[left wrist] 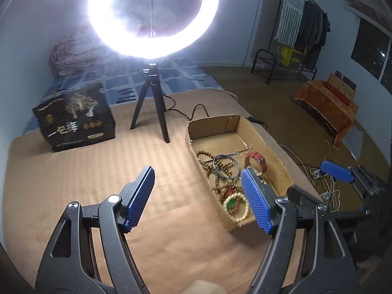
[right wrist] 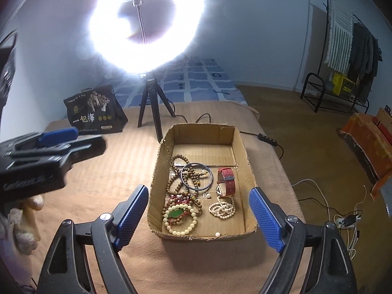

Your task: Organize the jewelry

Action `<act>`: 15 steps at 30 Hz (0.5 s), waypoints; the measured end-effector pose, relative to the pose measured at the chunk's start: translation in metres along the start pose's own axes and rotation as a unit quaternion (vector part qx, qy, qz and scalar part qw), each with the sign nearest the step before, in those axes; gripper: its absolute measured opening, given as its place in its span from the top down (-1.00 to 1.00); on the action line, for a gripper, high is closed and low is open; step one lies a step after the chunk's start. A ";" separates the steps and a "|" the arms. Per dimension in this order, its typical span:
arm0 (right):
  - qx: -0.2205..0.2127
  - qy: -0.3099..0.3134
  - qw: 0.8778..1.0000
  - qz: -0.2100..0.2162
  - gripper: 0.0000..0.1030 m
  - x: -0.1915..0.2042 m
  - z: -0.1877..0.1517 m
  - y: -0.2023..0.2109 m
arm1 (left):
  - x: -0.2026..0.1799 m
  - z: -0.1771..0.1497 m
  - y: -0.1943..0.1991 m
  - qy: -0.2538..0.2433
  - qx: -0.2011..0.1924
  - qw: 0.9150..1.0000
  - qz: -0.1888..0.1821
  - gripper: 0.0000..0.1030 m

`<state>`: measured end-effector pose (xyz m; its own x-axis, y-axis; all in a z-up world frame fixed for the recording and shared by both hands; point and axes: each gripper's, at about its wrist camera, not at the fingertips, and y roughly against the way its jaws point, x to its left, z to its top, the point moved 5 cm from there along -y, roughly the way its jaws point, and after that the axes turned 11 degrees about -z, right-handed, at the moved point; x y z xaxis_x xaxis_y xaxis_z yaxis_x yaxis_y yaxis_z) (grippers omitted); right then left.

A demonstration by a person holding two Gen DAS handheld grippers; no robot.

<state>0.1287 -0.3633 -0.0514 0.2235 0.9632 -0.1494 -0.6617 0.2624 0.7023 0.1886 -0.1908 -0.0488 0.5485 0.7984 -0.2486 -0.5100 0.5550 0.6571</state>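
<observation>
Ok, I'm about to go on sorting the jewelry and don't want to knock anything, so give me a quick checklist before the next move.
1. Left gripper open and holding nothing: ok.
2. Right gripper open and holding nothing: ok; its jaws have just been opening, nothing between the pads.
3. Box flat on the blanket, open side up: ok.
4. Pieces separate enough to lift one at a time: not ok; the wooden beads, bangle and green-stone bracelet overlap.
5. Watch and pearl strand clear of that tangle: ok.
6. Loose pearl near the front wall, easy to miss: not ok.
</observation>
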 end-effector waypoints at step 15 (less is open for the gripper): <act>-0.036 0.000 0.999 -0.030 -0.99 0.000 -0.006 0.031 | 0.000 -0.035 0.065 -0.028 -0.041 0.998 0.033 -0.69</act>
<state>0.1039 -0.3552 -0.0333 0.2644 0.9455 -0.1900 -0.6967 0.3235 0.6403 0.1325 -0.1463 -0.0316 0.5459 0.8214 -0.1652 -0.5983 0.5202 0.6094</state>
